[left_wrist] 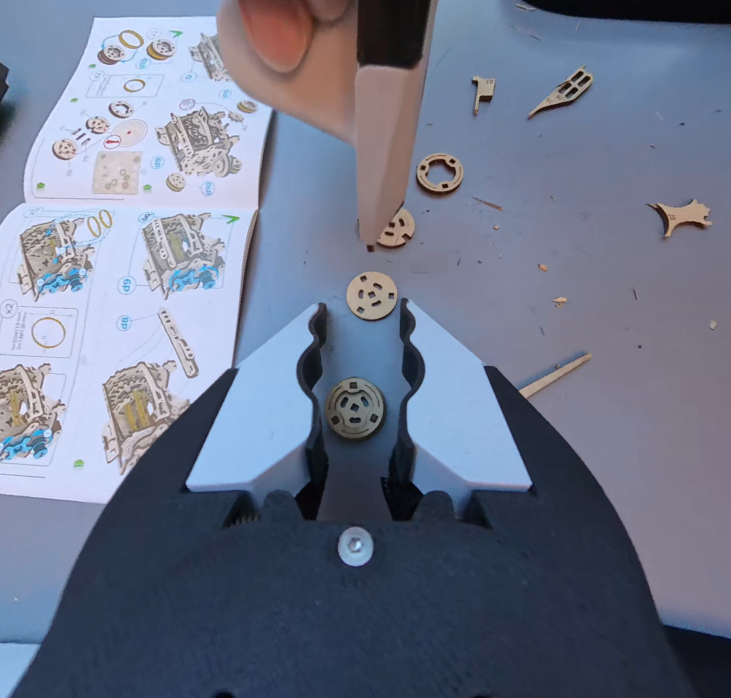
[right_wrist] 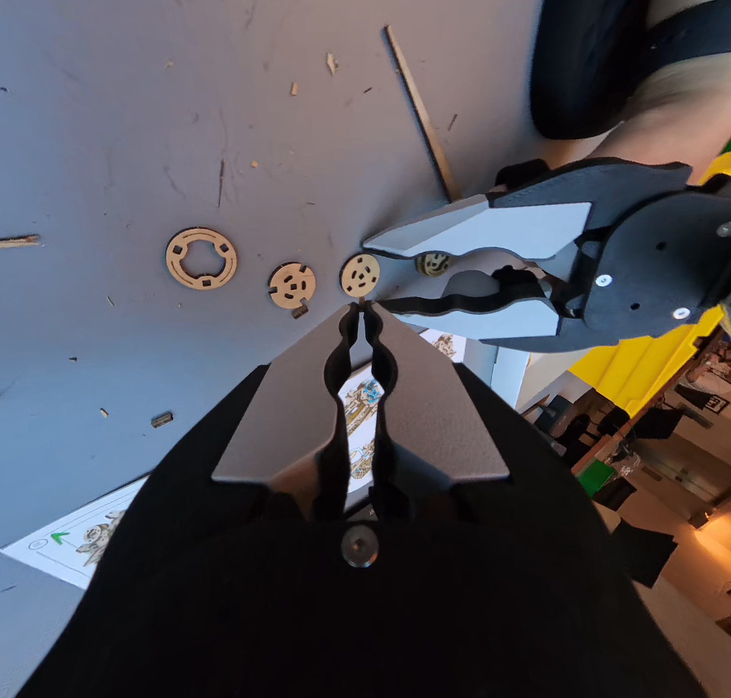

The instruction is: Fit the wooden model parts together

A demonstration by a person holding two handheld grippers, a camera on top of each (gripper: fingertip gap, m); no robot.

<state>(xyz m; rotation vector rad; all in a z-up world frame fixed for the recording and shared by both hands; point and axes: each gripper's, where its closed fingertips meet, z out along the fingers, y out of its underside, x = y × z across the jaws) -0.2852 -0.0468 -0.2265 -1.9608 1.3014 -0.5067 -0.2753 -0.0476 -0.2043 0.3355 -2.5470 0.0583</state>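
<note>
My left gripper (left_wrist: 364, 305) is open and low over the grey table. A stacked wooden disc (left_wrist: 355, 408) lies between its fingers, untouched, and also shows in the right wrist view (right_wrist: 433, 264). A flat slotted disc (left_wrist: 372, 295) (right_wrist: 360, 275) lies at its fingertips. My right gripper (right_wrist: 360, 305) is shut on a small wooden peg (right_wrist: 362, 301) and points down, just short of that disc. In the left wrist view its tip (left_wrist: 370, 244) stands beside a notched disc (left_wrist: 397, 228) (right_wrist: 292, 285). A wooden ring (left_wrist: 440, 173) (right_wrist: 201, 259) lies beyond.
An open instruction booklet (left_wrist: 130, 244) lies to the left. Loose wooden offcuts (left_wrist: 561, 90) (left_wrist: 680, 220), a thin stick (left_wrist: 553, 374), two spare pegs (right_wrist: 300, 313) (right_wrist: 162, 420) and splinters lie scattered. The left gripper (right_wrist: 374, 273) lies close to my right one. A yellow bin (right_wrist: 633, 362) stands off the table. Left and right tips are no more than a few centimetres apart.
</note>
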